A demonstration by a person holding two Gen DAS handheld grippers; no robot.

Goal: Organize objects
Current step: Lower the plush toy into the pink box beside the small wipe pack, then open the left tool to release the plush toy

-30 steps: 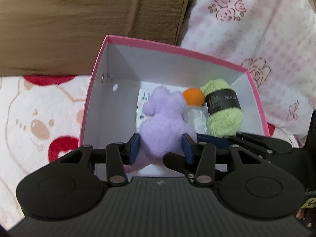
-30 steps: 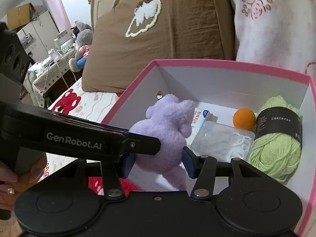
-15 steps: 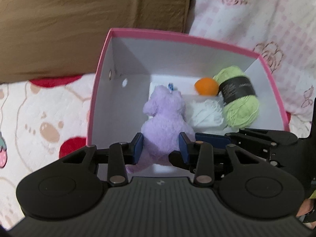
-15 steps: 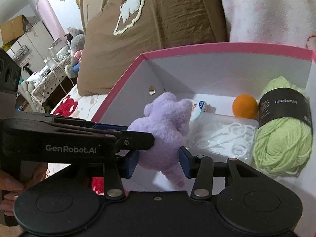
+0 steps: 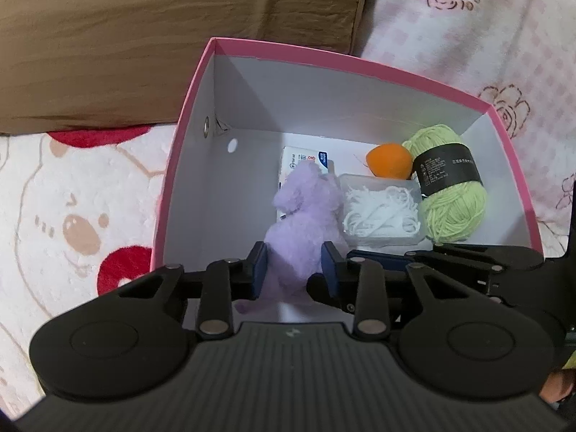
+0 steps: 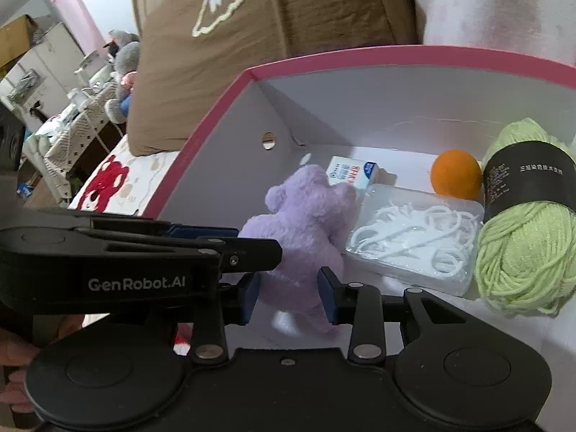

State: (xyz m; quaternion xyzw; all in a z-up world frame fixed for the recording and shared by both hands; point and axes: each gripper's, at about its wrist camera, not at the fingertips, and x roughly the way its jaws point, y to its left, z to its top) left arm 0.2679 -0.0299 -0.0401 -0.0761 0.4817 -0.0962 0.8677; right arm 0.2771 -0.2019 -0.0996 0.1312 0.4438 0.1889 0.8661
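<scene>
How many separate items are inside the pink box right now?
5: purple plush toy near the front, between both grippers' jaws; white packet behind it; clear bag of white loops mid-floor; orange ball at the back; green yarn on the right. More may lie underneath.

A brown pillow [image 5: 172,36] with a cream stitched outline lies across the back, beside a pink quilt [image 5: 486,28] printed with checks and roses. Below them spreads a white fleece blanket [image 5: 72,216] with a cartoon bear face and red patches. In the right wrist view the room opens to the left: a pink wall [image 6: 77,10], pale cabinets [image 6: 46,57] with a cardboard box [image 6: 14,41] on top, a cluttered table [image 6: 68,129] under a patterned cloth, and a grey plush toy [image 6: 126,61] sitting there. The light is soft and even.
</scene>
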